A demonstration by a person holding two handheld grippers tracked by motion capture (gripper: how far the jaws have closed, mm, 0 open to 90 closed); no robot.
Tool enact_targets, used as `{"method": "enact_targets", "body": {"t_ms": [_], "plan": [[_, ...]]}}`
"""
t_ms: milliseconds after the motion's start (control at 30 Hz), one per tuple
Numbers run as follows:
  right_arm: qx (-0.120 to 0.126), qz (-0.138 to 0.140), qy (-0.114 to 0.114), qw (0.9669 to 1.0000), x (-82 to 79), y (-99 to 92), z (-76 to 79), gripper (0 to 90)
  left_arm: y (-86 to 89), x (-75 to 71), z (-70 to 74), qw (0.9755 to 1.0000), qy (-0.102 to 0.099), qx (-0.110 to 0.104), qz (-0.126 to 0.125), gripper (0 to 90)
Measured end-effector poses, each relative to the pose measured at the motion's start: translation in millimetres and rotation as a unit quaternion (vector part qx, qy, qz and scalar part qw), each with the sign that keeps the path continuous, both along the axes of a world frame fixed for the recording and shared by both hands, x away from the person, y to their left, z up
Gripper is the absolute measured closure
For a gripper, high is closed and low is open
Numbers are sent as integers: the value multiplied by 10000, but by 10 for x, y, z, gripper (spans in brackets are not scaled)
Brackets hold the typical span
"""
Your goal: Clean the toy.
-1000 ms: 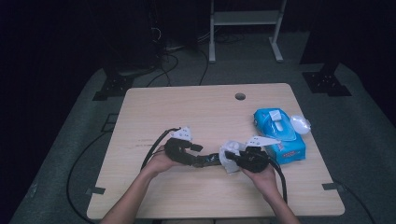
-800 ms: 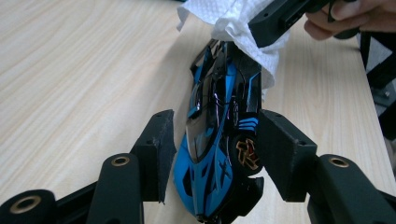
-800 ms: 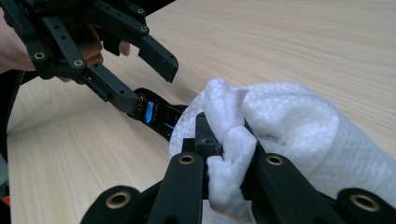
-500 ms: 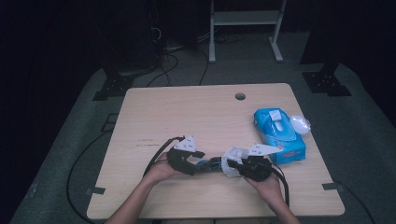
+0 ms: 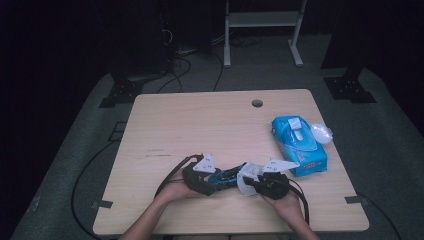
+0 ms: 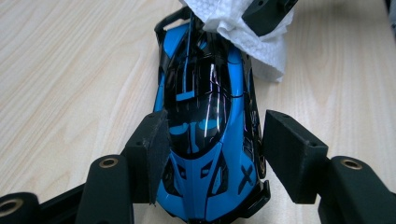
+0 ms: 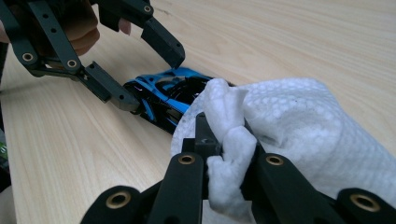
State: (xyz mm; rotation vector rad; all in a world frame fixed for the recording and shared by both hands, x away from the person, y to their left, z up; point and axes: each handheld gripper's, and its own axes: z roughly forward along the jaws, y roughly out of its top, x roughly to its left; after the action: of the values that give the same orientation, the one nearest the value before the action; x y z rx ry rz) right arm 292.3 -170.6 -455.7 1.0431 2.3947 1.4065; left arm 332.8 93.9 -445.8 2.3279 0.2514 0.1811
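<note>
Toy car (image 6: 205,116): lying flat on the worktop (image 5: 200,125) near the person's edge, nose toward the left hand-held gripper (image 6: 215,122), tail under a white tissue (image 7: 299,121).

Having just been easing the left jaws apart around the car's front. Now standing released: one pad at most brushing one flank, the other parted from the opposite flank by a thin gap, so no longer pinning the body. Judging this as letting go of the steadying hold, perhaps to shift or turn the car for another side.

Clenching the right hand-held gripper (image 7: 224,135) tight on a bunched fold of the tissue, the loose remainder draping over the car's rear. Looking like wiping in progress, with the tail end being covered.

Lying well off to the right: a blue pack of wipes (image 5: 299,145), a small white thing (image 5: 321,132) touching its far corner. Trailing cables from both grippers toward the near edge. Blocking nothing around the car except the open left jaws themselves, hemming in the front.
</note>
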Motion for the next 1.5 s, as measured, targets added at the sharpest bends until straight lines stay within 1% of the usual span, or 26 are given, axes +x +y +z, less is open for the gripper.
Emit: {"method": "enact_targets", "body": {"t_ms": [33, 67, 100, 133, 167, 200, 233, 333, 433, 500, 667, 767, 800, 833, 933, 1133, 1267, 1333, 1500], "plan": [[-20, -5, 30, 10000, -2, 1, -6, 837, -11, -6, -17, 10000, -30, 31, 6, 410], [-44, -3, 37, 10000, -1, 1, -15, 837, -13, -6, -23, 9999, -80, 124, -19, 410], [-65, -2, 40, 10000, -1, -1, -20, 837, -30, -19, -50, 9999, -100, 132, 28, 410], [-68, -23, 45, 10000, -3, -7, -23, 838, -35, -22, -61, 9997, -136, 192, 25, 410], [-42, -52, 55, 10000, -5, -18, -21, 837, -46, -33, -78, 9997, -120, 197, 10, 407], [5, -88, 59, 9999, -4, -35, -18, 837, -48, -42, -77, 9996, -183, 206, 7, 418], [50, -114, 65, 9999, -2, -60, -12, 837, -48, -36, -70, 9995, -197, 240, 4, 409], [99, -207, 75, 9997, 0, -140, 17, 837, -45, -30, -75, 9996, -173, 227, 9, 407], [195, -283, 58, 9994, -6, -224, 53, 837, -42, -39, -78, 9997, -161, 189, 55, 404], [258, -326, 30, 9991, -21, -277, 84, 837, -27, -36, -65, 9996, -183, 196, 32, 400], [356, -427, -89, 9984, -75, -421, 189, 837, 37, -31, 3, 9998, -190, 64, 80, 374], [378, -505, -114, 9979, -90, -513, 226, 837, 77, -24, 34, 9997, -196, -8, 149, 356], [379, -520, -117, 9979, -91, -536, 233, 837, 90, -27, 40, 9996, -190, -73, 190, 351], [378, -547, -95, 9977, -95, -563, 240, 837, 107, -29, 50, 9995, -207, -84, 208, 349], [468, -621, -180, 9968, -140, -646, 299, 838, 159, -33, 70, 9993, -240, -94, 263, 338], [547, -709, -362, 9953, -223, -763, 418, 838, 228, -30, 96, 9989, -283, -136, 352, 322], [542, -798, -343, 9947, -221, -860, 418, 838, 290, -21, 117, 9985, -289, -204, 408, 312], [565, -861, -346, 9941, -233, -917, 415, 838, 318, -10, 124, 9984, -300, -195, 431, 308], [502, -959, -324, 9936, -289, -1045, 396, 837, 369, -9, 162, 9979, -344, -238, 500, 303]]}}
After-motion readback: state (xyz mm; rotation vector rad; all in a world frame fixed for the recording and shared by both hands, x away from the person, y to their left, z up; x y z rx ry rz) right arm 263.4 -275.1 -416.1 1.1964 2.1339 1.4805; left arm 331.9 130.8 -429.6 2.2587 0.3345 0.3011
